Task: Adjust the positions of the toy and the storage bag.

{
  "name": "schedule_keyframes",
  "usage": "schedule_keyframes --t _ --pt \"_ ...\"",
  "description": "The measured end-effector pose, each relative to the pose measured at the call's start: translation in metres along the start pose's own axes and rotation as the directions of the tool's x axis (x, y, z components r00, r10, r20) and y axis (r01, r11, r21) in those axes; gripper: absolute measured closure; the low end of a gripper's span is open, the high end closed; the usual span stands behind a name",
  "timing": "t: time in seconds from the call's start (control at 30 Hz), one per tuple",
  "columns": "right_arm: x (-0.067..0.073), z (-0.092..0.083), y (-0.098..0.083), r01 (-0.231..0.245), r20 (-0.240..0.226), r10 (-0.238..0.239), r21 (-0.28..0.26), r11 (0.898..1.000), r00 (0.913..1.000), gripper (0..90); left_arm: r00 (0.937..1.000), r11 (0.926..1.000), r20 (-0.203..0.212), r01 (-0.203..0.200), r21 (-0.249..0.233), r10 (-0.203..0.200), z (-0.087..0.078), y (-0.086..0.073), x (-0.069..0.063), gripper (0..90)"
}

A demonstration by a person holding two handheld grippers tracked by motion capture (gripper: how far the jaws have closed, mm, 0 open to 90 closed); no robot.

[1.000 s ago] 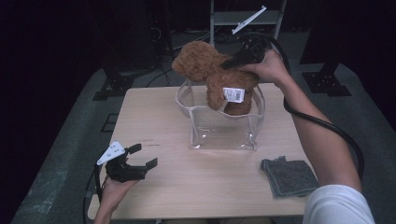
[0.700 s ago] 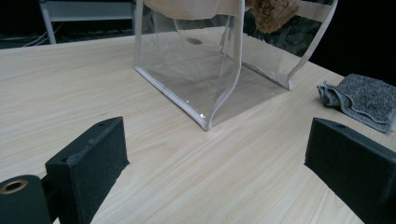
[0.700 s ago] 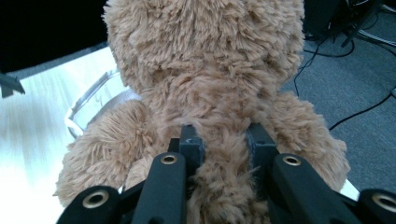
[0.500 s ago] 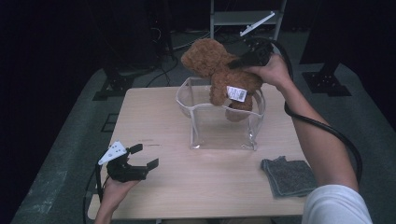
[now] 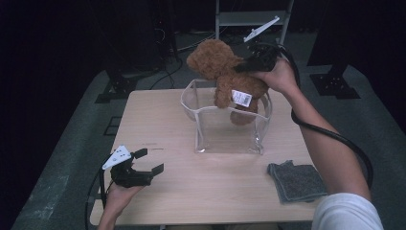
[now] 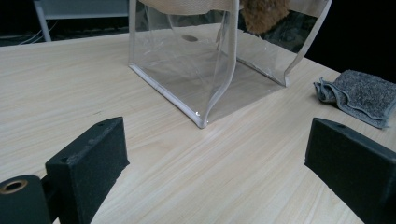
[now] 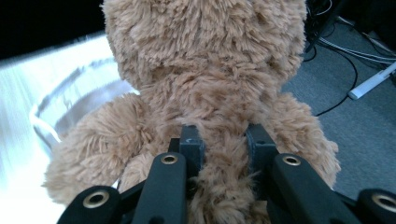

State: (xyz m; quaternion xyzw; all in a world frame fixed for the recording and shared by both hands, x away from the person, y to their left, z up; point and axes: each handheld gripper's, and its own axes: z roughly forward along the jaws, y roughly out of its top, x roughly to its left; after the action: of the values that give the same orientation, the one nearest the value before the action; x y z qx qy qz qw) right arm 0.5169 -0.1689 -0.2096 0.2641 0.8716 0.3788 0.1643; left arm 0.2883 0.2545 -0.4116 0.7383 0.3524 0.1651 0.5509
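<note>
Teddy bear (image 5: 225, 72) pinched by raised right gripper (image 5: 244, 67) above clear bag (image 5: 225, 132); left gripper (image 5: 151, 161) low, jaws apart.

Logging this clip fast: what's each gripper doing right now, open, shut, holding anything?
Left gripper: open, holding nothing, low over the table.
Right gripper: shut on the teddy bear, held above the clear bag.

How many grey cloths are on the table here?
1. The grey cloth lies folded near the table's front right corner, apart from the clear bag.
</note>
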Motion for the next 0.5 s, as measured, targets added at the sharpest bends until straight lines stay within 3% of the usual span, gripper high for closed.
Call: schedule_keyframes --t 0.07,0.13,0.27,0.5 --pt "0.006 0.002 -0.004 0.030 0.005 -0.030 0.007 1.000 0.9995 73.4 1.0000 1.0000 0.001 -0.001 -0.001 0.001 0.000 0.000 -0.001 4.5" --pt "0.009 0.001 -0.009 0.029 -0.006 -0.029 0.004 1.000 0.9996 73.6 1.0000 1.0000 0.000 -0.006 0.000 0.006 -0.001 0.000 -0.002 4.5" --pt "0.014 -0.002 -0.022 0.062 -0.088 -0.061 0.012 0.998 0.9943 73.6 1.0000 1.0000 0.003 -0.003 0.001 0.003 0.000 0.000 -0.002 4.5" --pt "0.020 -0.001 -0.034 0.111 -0.178 -0.099 0.057 0.992 0.9791 74.6 1.0000 1.0000 0.005 -0.004 0.004 0.004 0.002 0.001 -0.004 4.5"
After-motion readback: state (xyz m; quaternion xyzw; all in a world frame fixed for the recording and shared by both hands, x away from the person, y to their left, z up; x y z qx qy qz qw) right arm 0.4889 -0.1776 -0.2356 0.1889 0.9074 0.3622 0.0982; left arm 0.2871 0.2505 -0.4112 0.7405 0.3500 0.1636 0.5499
